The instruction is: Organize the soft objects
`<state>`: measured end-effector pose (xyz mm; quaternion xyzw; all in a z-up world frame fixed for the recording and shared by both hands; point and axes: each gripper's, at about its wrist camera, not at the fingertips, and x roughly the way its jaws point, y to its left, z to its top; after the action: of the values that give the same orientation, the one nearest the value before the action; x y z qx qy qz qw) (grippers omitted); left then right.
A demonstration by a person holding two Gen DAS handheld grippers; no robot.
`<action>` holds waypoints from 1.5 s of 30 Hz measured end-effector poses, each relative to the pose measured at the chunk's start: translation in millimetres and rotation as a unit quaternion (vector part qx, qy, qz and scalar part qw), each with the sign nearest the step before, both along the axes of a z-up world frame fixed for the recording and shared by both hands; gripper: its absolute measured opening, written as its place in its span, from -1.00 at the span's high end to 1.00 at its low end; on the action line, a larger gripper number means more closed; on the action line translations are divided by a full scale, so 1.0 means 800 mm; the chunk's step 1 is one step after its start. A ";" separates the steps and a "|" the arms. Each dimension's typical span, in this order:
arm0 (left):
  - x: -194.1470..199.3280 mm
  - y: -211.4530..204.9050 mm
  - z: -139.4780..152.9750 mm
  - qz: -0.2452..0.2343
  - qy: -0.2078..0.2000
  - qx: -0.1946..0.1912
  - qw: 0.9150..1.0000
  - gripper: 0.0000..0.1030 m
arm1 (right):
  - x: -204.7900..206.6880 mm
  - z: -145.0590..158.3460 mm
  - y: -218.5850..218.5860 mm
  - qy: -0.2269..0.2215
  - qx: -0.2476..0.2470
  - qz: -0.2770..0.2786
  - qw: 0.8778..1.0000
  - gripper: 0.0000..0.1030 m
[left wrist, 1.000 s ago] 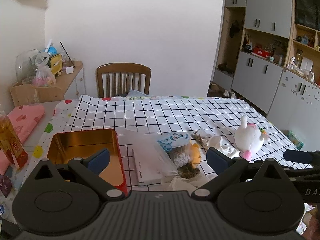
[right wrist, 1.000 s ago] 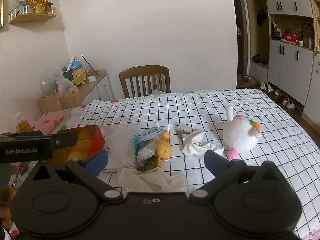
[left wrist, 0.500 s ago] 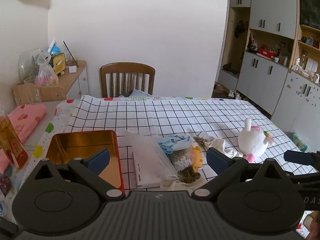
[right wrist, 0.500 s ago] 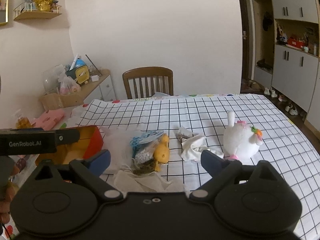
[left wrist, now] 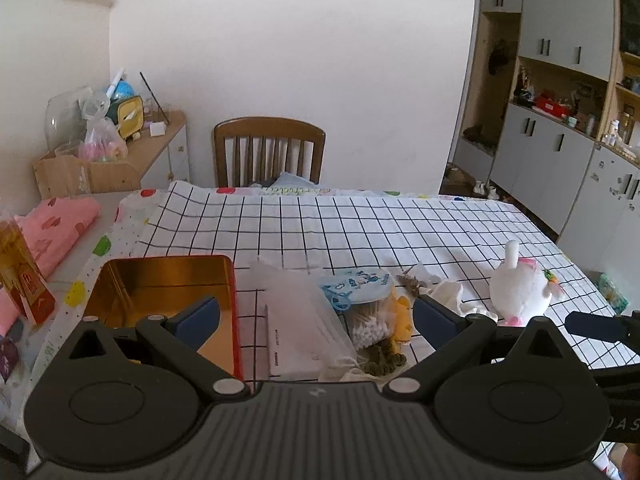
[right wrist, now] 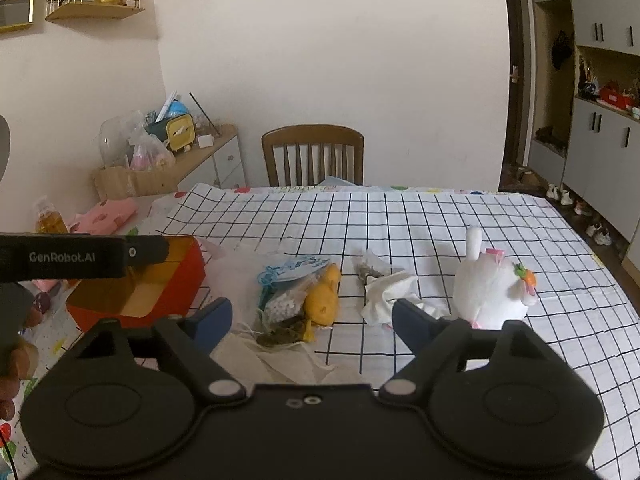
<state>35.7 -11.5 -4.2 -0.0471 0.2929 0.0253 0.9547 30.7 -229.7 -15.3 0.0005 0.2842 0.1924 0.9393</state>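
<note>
A white plush rabbit with a pink bow sits on the checked tablecloth at the right; it also shows in the left wrist view. A yellow plush duck lies beside a bag of cotton swabs. A crumpled white cloth lies between duck and rabbit. A red tin with gold inside stands open at the left. My left gripper is open and empty above the pile. My right gripper is open and empty, in front of the duck and cloth.
A clear plastic bag over a white booklet lies next to the tin. A wooden chair stands at the table's far side. A cluttered side cabinet and pink cloth are at the left. Grey cupboards line the right wall.
Both grippers have drawn back and risen a little, so the objects sit slightly farther away. Nothing on the table has moved. Both stay open.
</note>
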 end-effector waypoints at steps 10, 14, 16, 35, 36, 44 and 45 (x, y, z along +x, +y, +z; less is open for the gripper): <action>0.025 -0.004 -0.028 0.008 0.034 -0.003 0.999 -1.00 | 0.025 -0.022 -0.011 0.026 -0.003 0.037 0.999 -0.52; 0.035 -0.004 -0.039 0.016 0.040 0.007 0.999 -1.00 | 0.029 -0.035 -0.008 0.035 -0.020 0.059 0.997 -0.48; 0.041 -0.003 -0.043 0.020 0.039 0.014 0.999 -1.00 | 0.032 -0.042 -0.008 0.042 -0.025 0.071 0.996 -0.47; 0.119 -0.023 -0.092 0.033 0.089 0.045 0.994 -0.90 | 0.057 -0.108 0.010 0.097 -0.100 0.178 0.974 -0.36; 0.123 -0.024 -0.095 0.035 0.093 0.050 0.994 -0.88 | 0.058 -0.109 0.011 0.098 -0.101 0.181 0.973 -0.35; 0.149 -0.016 -0.120 0.057 0.138 0.052 0.987 -0.43 | 0.070 -0.121 0.016 0.101 -0.113 0.199 0.968 -0.29; 0.152 -0.016 -0.123 0.056 0.143 0.053 0.987 -0.35 | 0.072 -0.122 0.017 0.101 -0.115 0.201 0.968 -0.29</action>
<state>157.1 -24.7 -102.2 -0.0088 0.4215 0.1010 0.9011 88.0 -216.2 -112.8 -0.1447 0.3924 0.3421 0.8415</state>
